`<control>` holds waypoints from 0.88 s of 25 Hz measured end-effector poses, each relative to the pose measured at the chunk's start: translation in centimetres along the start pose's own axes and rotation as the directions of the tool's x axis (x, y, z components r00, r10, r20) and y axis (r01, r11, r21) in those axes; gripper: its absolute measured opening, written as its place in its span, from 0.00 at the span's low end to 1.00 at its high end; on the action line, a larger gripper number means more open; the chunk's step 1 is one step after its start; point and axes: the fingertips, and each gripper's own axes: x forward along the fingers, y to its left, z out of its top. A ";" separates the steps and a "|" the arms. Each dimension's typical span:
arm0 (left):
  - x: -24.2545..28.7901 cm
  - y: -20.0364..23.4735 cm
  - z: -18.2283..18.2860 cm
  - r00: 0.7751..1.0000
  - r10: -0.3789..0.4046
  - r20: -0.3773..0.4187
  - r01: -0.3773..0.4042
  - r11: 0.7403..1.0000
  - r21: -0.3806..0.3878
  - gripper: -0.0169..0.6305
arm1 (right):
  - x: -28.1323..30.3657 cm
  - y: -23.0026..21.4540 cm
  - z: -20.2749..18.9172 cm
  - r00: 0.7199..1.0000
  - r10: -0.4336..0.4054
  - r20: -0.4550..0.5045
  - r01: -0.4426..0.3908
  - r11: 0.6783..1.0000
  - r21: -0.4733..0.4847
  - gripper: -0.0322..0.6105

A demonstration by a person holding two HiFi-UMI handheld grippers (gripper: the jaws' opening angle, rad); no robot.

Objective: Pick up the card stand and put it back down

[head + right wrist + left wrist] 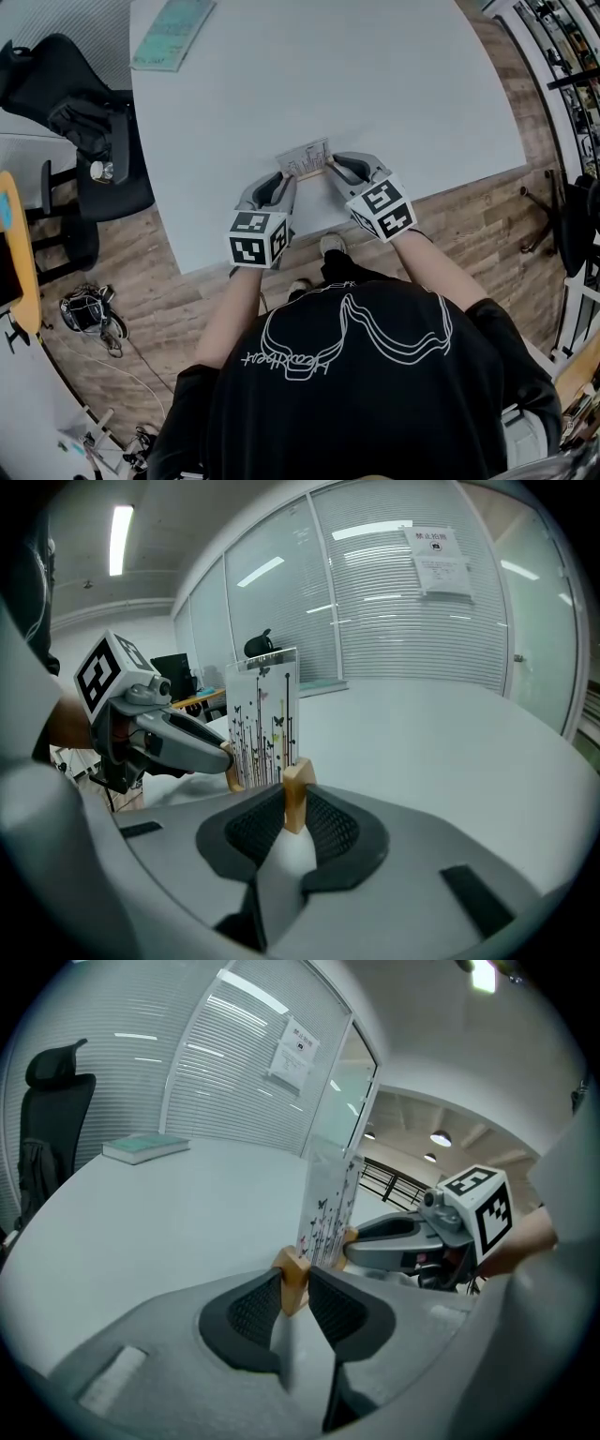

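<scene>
The card stand is a clear upright card printed with flowers and butterflies, set in a wooden base, near the white table's front edge. My left gripper is shut on the base's left end, below the card. My right gripper is shut on the opposite wooden end, beside the card. Each gripper shows in the other's view: the right gripper and the left gripper. I cannot tell whether the base touches the table.
A green book lies at the table's far left, also the book in the left gripper view. A black office chair stands left of the table. Glass walls with blinds surround the room. The person's feet are on the wooden floor.
</scene>
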 end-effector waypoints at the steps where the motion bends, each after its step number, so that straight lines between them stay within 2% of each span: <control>1: 0.0 -0.1 0.0 1.000 -0.010 0.003 0.010 1.000 -0.007 0.17 | 0.0 0.0 0.0 1.000 0.000 -0.001 0.000 1.000 0.001 0.16; 5: 0.0 -0.3 0.0 0.999 -0.047 0.015 0.048 0.998 -0.049 0.18 | -0.1 0.2 0.1 1.000 -0.002 0.009 0.002 1.000 0.014 0.20; 8: -0.4 0.0 -0.1 0.999 -0.036 0.022 0.036 0.998 -0.042 0.22 | -0.4 0.3 0.4 1.000 -0.017 0.026 0.016 1.000 0.027 0.32; 12: -1.5 0.2 0.5 0.997 -0.036 0.061 0.039 0.998 -0.047 0.26 | -1.8 0.2 1.6 0.996 -0.043 0.074 0.038 0.997 0.062 0.32; 17: -4.4 -0.4 1.9 0.992 -0.052 0.119 0.058 0.997 -0.052 0.27 | -5.0 1.3 4.0 0.985 -0.045 0.165 0.022 0.990 0.137 0.32; 22: -7.9 -1.6 3.3 0.981 -0.102 0.167 0.112 0.992 -0.049 0.26 | -8.3 3.7 6.5 0.970 -0.060 0.235 0.029 0.991 0.132 0.27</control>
